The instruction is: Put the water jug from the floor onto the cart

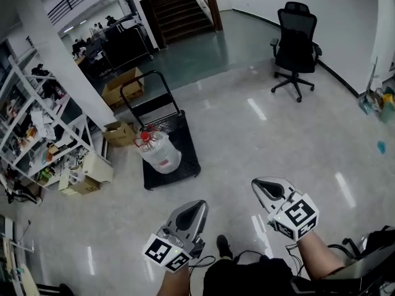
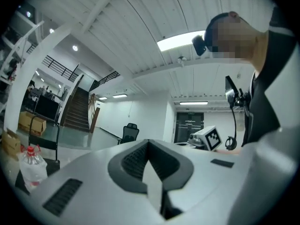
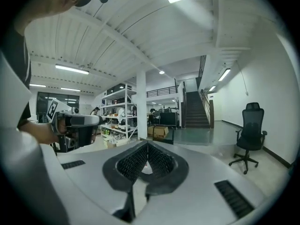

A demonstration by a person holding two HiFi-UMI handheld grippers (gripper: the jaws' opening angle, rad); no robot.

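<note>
The left gripper [image 1: 197, 207] is shut tight, with nothing in it. The right gripper [image 1: 262, 187] is shut and empty too. The person's hands hold them out almost flat, side by side, pointing forward. Ahead of the left gripper and a bit to its left, well apart, the water jug [image 1: 159, 152] stands on the black cart [image 1: 186, 131].
</note>
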